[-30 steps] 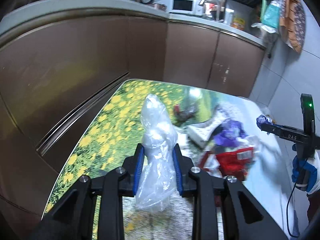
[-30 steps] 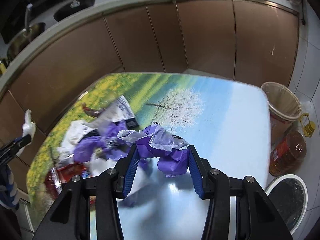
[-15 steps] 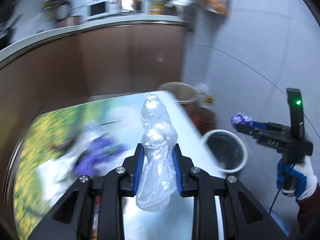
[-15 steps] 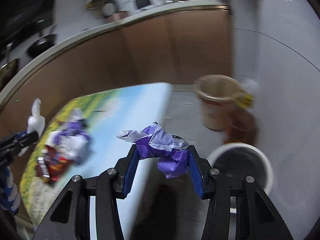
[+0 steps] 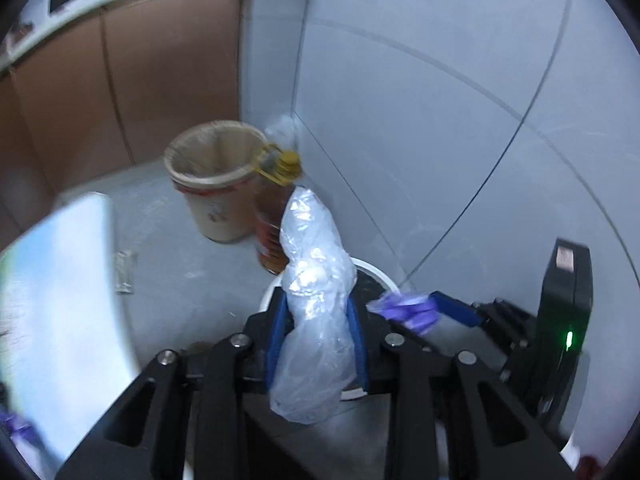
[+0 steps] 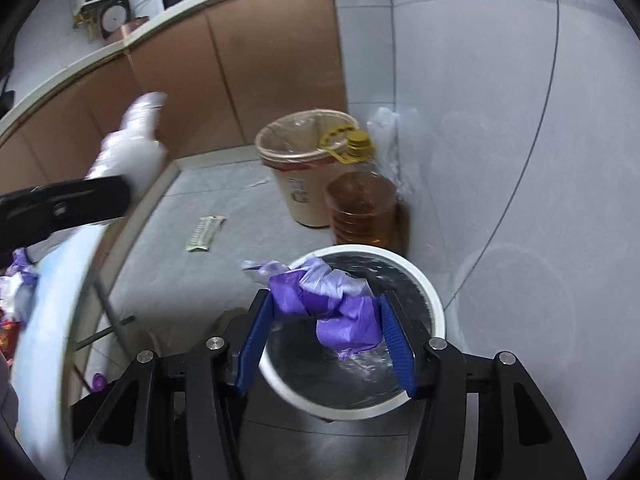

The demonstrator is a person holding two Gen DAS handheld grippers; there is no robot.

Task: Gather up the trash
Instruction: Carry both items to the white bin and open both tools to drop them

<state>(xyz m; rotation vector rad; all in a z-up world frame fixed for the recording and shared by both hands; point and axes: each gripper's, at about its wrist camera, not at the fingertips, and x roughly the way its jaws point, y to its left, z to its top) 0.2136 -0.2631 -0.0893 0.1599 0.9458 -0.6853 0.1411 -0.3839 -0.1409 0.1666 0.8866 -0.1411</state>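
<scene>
left gripper (image 5: 318, 336) clamps upright clear bag (image 5: 316, 296); right gripper (image 6: 324, 332) (jaws just widening) loosely flanks purple wrapper (image 6: 340, 312).

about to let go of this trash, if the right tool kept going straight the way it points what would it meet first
Probably the white-rimmed bin with its dark liner, right below and ahead of the right tool. The purple wrapper between its widening jaws hangs over the bin's mouth. Depth is hard to judge.
</scene>
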